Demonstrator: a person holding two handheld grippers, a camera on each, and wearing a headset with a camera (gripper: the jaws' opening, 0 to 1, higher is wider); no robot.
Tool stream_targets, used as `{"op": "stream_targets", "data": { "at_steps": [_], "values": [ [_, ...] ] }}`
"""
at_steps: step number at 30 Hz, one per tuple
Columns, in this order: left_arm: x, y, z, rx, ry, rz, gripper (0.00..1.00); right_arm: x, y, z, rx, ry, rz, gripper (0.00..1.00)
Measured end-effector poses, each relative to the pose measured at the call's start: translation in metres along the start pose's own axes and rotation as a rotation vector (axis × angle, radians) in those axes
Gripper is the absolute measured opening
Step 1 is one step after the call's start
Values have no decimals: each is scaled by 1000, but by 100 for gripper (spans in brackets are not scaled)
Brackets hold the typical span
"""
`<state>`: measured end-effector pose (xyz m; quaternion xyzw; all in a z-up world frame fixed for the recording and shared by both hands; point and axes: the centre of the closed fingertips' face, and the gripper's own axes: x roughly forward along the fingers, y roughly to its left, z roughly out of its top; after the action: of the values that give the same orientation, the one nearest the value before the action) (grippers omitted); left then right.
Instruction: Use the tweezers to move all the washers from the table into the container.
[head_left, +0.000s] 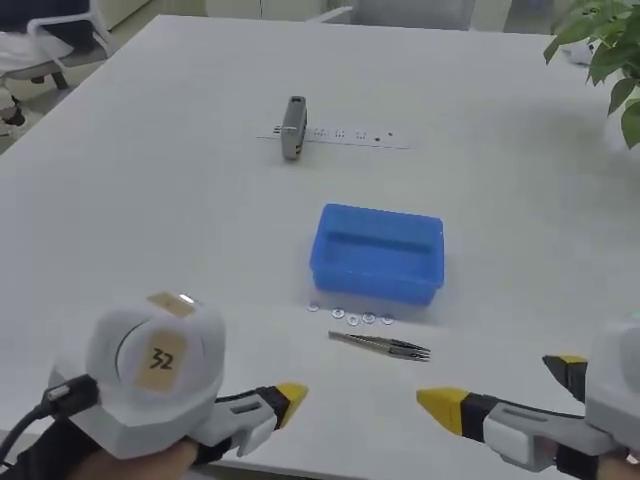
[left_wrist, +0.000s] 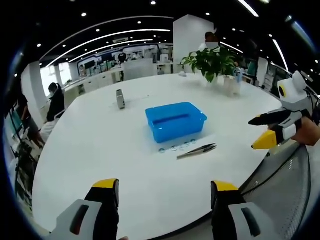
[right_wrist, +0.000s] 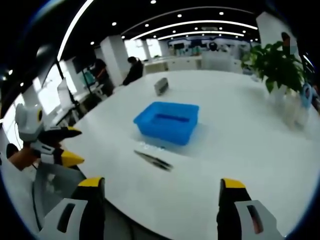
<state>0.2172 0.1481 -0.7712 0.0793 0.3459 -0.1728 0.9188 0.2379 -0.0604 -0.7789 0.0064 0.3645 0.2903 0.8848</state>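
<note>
Left tongs (left_wrist: 165, 186) wide, empty, poised at the near bench (head_left: 150, 200) edge. Washers (head_left: 350, 316) in a row just before the blue container (head_left: 375, 280), probably staged for short carries. The tweezers (head_left: 380, 345) lie flat just beside them, not yet gripped. Right tongs (right_wrist: 162, 183) wide, empty, facing the tweezers, presumably for pickup.

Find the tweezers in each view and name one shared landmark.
Head view: tweezers lie low centre, just nearer than the washers.
Left gripper view: tweezers right of centre, below the container.
Right gripper view: tweezers left of centre, below the container.
Shared landmark: the blue container.
</note>
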Motion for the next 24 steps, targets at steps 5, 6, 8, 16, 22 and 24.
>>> {"op": "stream_targets", "data": {
  "at_steps": [5, 6, 8, 16, 22, 24],
  "values": [
    [0, -1, 1, 1, 1, -4, 79, 0, -2, 1, 3, -5, -3, 94],
    [0, -1, 1, 1, 2, -6, 79, 0, -3, 1, 4, -7, -4, 94],
    [0, -2, 1, -2, 3, -9, 79, -1, -3, 1, 3, -7, -6, 94],
    [4, -1, 1, 6, 9, -13, 78, 1, -2, -1, -1, 3, -3, 94],
    [7, -2, 4, -4, 10, -35, 71, 3, -3, -4, -5, 14, -3, 93],
    [10, -2, 5, -2, 11, -46, 66, 3, -3, -5, -3, 16, -2, 93]
  ]
}}
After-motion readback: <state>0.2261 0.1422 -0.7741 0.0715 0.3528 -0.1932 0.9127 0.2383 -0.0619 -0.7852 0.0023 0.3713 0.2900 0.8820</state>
